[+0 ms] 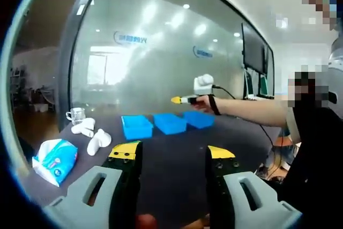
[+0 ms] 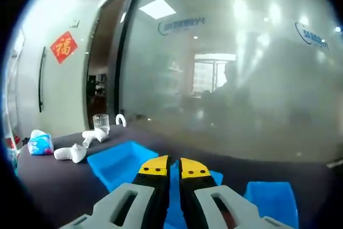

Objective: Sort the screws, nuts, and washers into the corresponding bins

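Our right gripper (image 2: 174, 169) hovers clenched over the blue bins (image 1: 169, 123); our left gripper (image 1: 172, 155) waits released, well short of them.

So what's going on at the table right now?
A person is working over a dark table with a gripper in each hand. The right gripper, jaws nearly together, hangs above the three blue bins; whether it holds anything is not visible. The left gripper sits back, jaws wide apart and empty. A tissue pack and glass cup lie off to one side.
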Demonstrator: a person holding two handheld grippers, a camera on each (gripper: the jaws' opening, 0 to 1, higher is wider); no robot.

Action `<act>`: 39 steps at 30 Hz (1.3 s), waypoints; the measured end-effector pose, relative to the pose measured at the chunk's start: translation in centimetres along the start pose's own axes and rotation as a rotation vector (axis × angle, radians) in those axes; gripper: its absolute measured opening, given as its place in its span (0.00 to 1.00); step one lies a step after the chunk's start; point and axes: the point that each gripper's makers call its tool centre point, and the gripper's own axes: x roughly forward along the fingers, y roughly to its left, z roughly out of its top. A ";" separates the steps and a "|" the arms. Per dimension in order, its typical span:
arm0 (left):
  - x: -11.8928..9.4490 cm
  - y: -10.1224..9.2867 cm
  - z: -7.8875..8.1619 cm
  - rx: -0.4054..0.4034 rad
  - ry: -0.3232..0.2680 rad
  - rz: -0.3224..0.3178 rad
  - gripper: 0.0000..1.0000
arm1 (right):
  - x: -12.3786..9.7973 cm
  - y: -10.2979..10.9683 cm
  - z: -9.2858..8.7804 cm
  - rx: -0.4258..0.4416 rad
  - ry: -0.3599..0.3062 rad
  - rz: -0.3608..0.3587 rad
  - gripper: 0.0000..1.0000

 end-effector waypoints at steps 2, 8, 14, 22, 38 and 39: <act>0.0 0.0 0.0 0.001 -0.001 0.000 0.45 | -0.1 -0.2 0.1 -0.003 -0.009 -0.009 0.19; 0.0 -0.2 0.2 0.001 -0.002 -0.002 0.45 | -0.8 -0.3 -0.1 -0.022 -0.016 -0.008 0.28; 0.1 -0.3 0.5 0.000 -0.014 -0.011 0.45 | -2.9 1.5 -1.6 -0.003 0.002 0.063 0.31; 0.4 -0.3 0.4 -0.002 -0.016 -0.014 0.45 | -7.7 2.6 -2.7 -0.010 -0.023 0.116 0.32; 2.4 -1.3 0.2 -0.002 -0.005 -0.058 0.46 | -19.6 2.6 -1.6 -0.030 -0.141 0.160 0.33; 2.5 -1.4 0.2 -0.004 -0.005 -0.061 0.46 | -20.3 2.3 -1.5 -0.030 -0.148 0.156 0.33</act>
